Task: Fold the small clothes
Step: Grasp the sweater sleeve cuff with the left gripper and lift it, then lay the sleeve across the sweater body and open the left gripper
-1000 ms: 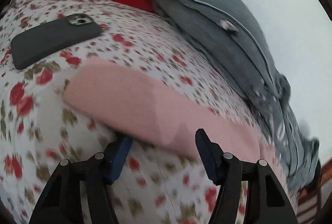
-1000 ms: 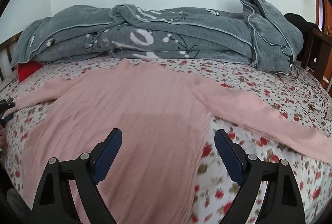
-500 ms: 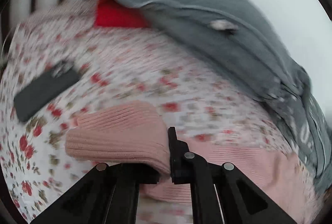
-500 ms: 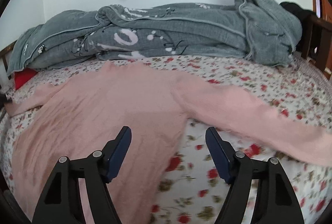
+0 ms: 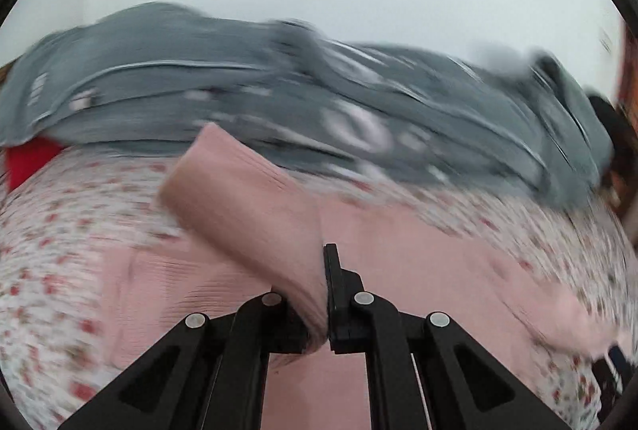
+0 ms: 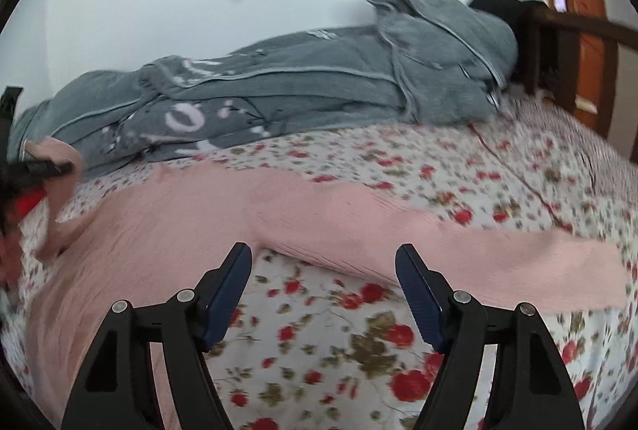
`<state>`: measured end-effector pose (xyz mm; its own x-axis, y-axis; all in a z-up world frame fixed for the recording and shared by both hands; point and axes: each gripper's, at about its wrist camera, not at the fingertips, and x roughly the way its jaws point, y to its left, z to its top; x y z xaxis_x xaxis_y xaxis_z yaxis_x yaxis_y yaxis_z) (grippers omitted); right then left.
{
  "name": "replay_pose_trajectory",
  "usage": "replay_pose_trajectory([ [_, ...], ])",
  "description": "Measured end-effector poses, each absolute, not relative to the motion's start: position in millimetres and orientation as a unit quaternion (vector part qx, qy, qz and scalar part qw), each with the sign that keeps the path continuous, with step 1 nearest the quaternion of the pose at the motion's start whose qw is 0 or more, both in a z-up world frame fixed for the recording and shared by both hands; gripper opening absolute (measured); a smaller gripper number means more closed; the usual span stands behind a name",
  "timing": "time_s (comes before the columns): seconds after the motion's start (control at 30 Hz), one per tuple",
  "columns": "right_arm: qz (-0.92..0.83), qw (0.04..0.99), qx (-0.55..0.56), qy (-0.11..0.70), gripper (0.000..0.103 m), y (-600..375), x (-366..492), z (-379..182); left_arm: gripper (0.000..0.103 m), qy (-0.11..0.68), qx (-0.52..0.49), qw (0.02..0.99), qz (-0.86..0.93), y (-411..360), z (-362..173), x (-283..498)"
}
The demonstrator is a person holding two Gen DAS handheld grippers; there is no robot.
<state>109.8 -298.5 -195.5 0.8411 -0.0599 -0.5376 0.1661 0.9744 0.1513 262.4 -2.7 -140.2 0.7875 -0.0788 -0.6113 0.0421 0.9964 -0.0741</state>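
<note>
floral bed; left gripper pinching pink sweater sleeve; right gripper agape

Your left wrist view sits close over the pink sweater, your right one looks past its tongs (both face the grey blanket).

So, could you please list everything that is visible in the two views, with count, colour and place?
sweater: one, pink, flat on the bed; left sleeve lifted, right sleeve lying out.
bedsheet: one, white with red flowers, under the sweater.
blanket: one, grey, piled along the wall.
red item: one, under the blanket's end.
bed frame: one, brown wood, far right.
left claw: black, shut on the left sleeve.
right claw: black with blue pads, open above the sheet.
</note>
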Motion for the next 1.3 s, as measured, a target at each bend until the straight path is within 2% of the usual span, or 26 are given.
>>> replay_pose_trajectory([
  [0.17, -0.061, 0.947, 0.138, 0.282, 0.074, -322, 105, -199, 0.007, 0.347, 0.03, 0.933, -0.095, -98, -179, 254],
  [0.3, -0.065, 0.943, 0.156, 0.287, 0.074, -335, 102, -201, 0.007, 0.387, 0.036, 0.915, -0.105, -116, -226, 254],
  [0.57, -0.017, 0.924, 0.221, 0.311, 0.074, -340, 109, -210, 0.01, 0.381, -0.006, 0.916, -0.122, -102, -222, 249],
  [0.67, -0.013, 0.929, 0.201, 0.31, 0.074, -325, 110, -209, 0.011, 0.38, 0.0, 0.918, -0.118, -105, -224, 247],
  [0.73, -0.02, 0.935, 0.173, 0.309, 0.074, -313, 111, -208, 0.015, 0.38, 0.003, 0.917, -0.117, -110, -224, 251],
  [0.93, -0.045, 0.949, 0.109, 0.293, 0.079, -286, 105, -204, 0.019, 0.383, -0.019, 0.915, -0.123, -100, -225, 249],
  [1.3, -0.056, 0.949, 0.102, 0.293, 0.079, -287, 103, -203, 0.02, 0.383, -0.035, 0.914, -0.128, -96, -226, 250],
])
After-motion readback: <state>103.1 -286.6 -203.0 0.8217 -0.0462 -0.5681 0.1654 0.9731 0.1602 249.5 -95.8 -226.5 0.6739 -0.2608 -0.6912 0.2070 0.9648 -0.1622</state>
